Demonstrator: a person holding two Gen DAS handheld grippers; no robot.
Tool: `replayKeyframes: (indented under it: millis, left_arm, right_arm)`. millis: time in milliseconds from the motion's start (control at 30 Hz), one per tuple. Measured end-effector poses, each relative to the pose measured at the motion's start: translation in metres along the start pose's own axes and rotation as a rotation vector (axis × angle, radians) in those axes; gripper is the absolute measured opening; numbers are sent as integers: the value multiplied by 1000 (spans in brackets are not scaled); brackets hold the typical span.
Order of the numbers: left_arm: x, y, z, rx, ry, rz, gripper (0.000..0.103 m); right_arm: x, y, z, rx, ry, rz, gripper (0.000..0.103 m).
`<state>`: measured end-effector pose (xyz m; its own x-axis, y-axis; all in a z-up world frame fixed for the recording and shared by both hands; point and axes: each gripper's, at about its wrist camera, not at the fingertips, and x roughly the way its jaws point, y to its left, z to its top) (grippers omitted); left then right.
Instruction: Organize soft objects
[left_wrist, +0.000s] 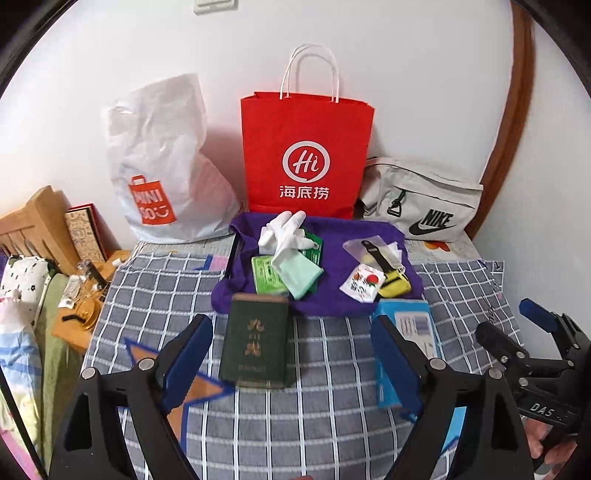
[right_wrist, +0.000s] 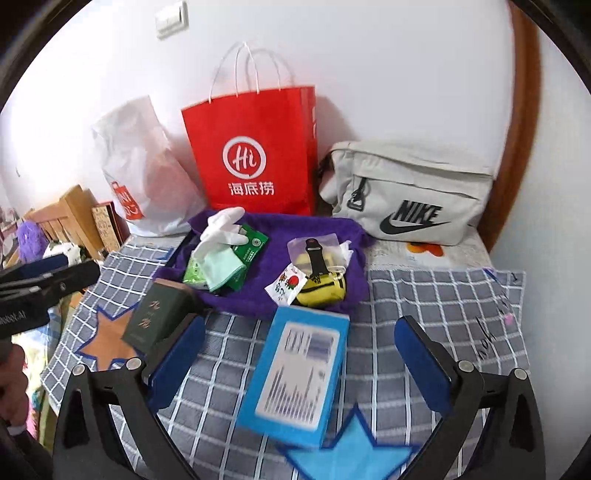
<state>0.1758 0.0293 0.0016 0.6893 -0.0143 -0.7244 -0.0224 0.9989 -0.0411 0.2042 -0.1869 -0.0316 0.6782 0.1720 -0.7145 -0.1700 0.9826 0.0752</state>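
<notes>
A purple cloth (left_wrist: 332, 295) (right_wrist: 273, 258) lies on the checked bed cover and carries white gloves (left_wrist: 282, 230) (right_wrist: 221, 225), a mint cloth (left_wrist: 299, 273) (right_wrist: 221, 271), green packets (left_wrist: 267, 277), a small printed pouch (left_wrist: 364, 282) (right_wrist: 286, 286) and a yellow pouch (left_wrist: 395, 284) (right_wrist: 323, 290). A dark green box (left_wrist: 256, 345) (right_wrist: 155, 317) lies between the fingers of my open, empty left gripper (left_wrist: 291, 354). A blue box (right_wrist: 295, 373) (left_wrist: 413, 325) lies between the fingers of my open, empty right gripper (right_wrist: 299, 350).
A red paper bag (left_wrist: 306, 155) (right_wrist: 255, 151), a white plastic bag (left_wrist: 162, 166) (right_wrist: 136, 166) and a grey Nike bag (left_wrist: 421, 199) (right_wrist: 406, 192) stand against the wall. A wooden shelf with clutter (left_wrist: 77, 288) is left. The right gripper shows in the left wrist view (left_wrist: 532, 354).
</notes>
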Motion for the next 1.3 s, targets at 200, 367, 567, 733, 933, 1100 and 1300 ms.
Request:
replayKeyframes:
  millis: [200,367,567,733,933,1100,1300]
  left_arm:
    - [-42,-9,-40,-16,-50,-19,89]
    - [-67,-19,-71,-7,-76,-3,94]
    - [-85,-24,-95,-5,-94,31,94]
    - [-93,-27,-108,1,-96,34,94]
    - [-97,-31,-114,11,-97,46,94]
    - [-99,-31,-115,8,-99,45,94]
    - [-100,-32,-116,9,-99,51,94]
  right_arm:
    - [-47,-1,-32,25,-35,-22,102]
    - [-72,0,-56,35,-41,-31,102]
    - [-98,7,-81,17,-53,-37,102]
    - [-115,8,-95,12,-68,-49,102]
    - [-123,8,-101,11,-76,-52,102]
    - [-124,10,-105,3,-71,-56,102]
    - [-125,11,-106,2,-71,-53,102]
